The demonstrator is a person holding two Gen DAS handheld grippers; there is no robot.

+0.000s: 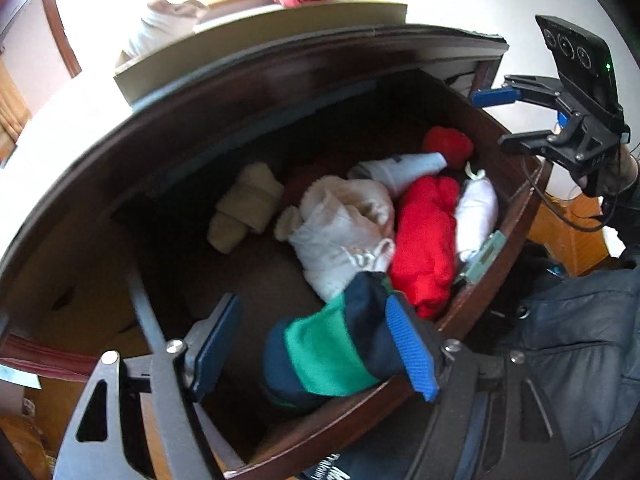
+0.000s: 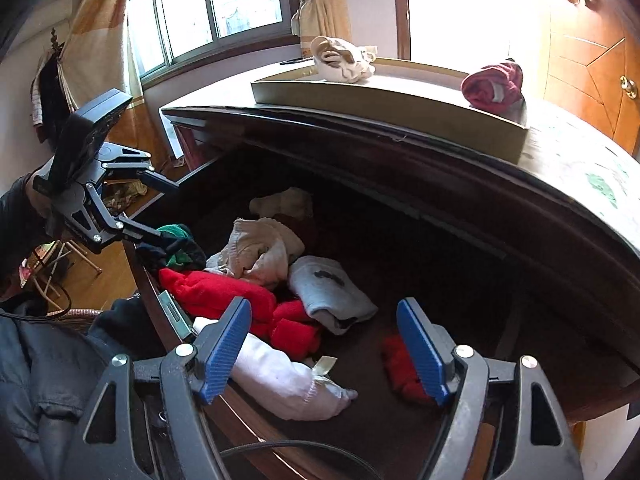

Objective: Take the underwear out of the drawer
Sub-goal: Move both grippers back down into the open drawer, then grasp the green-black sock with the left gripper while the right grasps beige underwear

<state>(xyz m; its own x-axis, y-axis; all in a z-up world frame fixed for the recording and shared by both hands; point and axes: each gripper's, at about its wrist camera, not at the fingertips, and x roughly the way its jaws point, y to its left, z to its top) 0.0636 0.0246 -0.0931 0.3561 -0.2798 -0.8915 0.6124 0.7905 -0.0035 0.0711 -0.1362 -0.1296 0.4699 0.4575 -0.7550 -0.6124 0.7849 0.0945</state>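
While both claws hang spread over the drawer [image 2: 160, 320], nothing is gripped.
Left claw [image 1: 316, 344] straddles navy-green underwear [image 1: 332, 348], apparently for pickup; right claw [image 2: 324, 352] idle.

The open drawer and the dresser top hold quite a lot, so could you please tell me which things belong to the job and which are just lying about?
Job:
- drawer
- navy and green roll, between the open left gripper fingers
- red roll
- cream bundle
- white roll
- right gripper, open

Lying about:
- flat box
- curtain
- window
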